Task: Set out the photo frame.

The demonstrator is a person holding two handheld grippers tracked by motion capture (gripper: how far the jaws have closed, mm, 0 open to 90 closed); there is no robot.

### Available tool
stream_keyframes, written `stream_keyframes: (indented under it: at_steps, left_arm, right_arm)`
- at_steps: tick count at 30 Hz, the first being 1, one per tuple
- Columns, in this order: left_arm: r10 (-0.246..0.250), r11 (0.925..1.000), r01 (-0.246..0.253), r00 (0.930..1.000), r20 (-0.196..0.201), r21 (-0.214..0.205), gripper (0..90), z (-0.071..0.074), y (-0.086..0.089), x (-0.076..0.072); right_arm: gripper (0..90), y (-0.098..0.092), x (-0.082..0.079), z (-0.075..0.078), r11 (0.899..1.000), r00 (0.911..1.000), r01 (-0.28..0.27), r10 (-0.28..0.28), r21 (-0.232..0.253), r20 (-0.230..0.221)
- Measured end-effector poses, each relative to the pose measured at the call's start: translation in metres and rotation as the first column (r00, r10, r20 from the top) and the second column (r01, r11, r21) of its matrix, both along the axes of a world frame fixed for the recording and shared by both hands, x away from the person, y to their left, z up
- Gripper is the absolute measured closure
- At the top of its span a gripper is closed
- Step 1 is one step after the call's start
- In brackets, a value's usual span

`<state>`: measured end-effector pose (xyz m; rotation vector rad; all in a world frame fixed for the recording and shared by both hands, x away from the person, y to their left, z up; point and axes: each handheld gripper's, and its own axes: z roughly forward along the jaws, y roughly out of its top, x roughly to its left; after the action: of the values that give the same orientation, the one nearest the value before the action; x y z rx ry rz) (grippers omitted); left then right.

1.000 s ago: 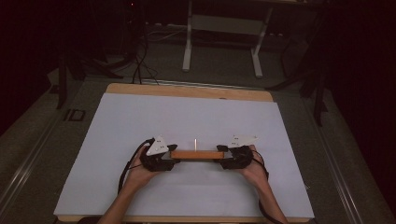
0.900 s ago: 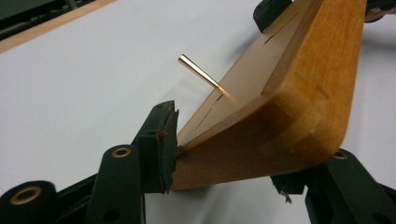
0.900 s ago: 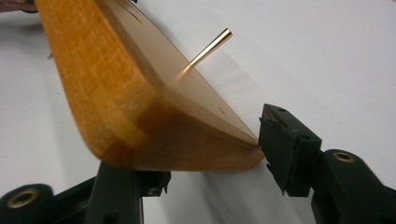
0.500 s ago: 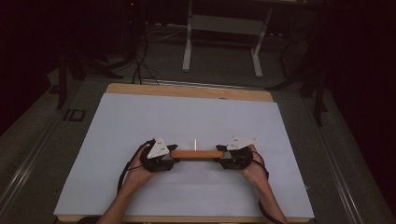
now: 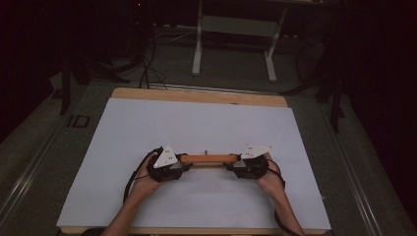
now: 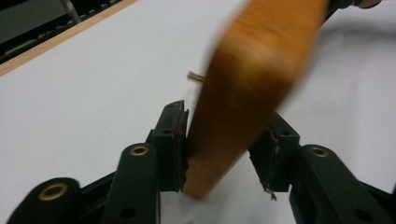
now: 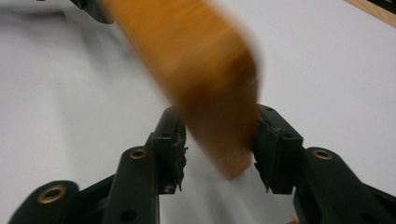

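Item: wooden bar (image 5: 208, 159), orange-brown, lying left to right on the near middle of the white tabletop (image 5: 196, 123). Probably stiff, light, smooth-faced; best gripped at its ends. Left gripper (image 6: 224, 144) and right gripper (image 7: 219, 149) each straddle an end, jaws just closing, one pad touching, not yet clamped.

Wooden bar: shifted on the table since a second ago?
No. In the high view the wooden bar sits the same way between both grippers, equally far from the table's wooden far edge as before.
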<state>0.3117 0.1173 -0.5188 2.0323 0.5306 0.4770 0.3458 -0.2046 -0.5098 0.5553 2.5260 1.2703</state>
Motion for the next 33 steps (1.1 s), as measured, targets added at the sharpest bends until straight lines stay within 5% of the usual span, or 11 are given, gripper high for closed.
stream_keyframes:
  at_steps: [19,33]
  left_arm:
    - [-0.017,0.9994,0.016,0.9993,-0.032,-0.03,61.5,0.0052,0.0018,0.0005]
    - [-0.05,0.9923,0.034,0.9898,-0.134,-0.119,60.9,0.0046,0.0088,0.0097]
  right_arm:
    - [59.0,-0.0024,-0.0023,0.0045,1.0,1.0,0.002,-0.002,0.005,0.002]
    - [60.3,-0.0067,-0.0039,0.0075,0.998,0.9983,0.01,-0.007,0.058,-0.059]
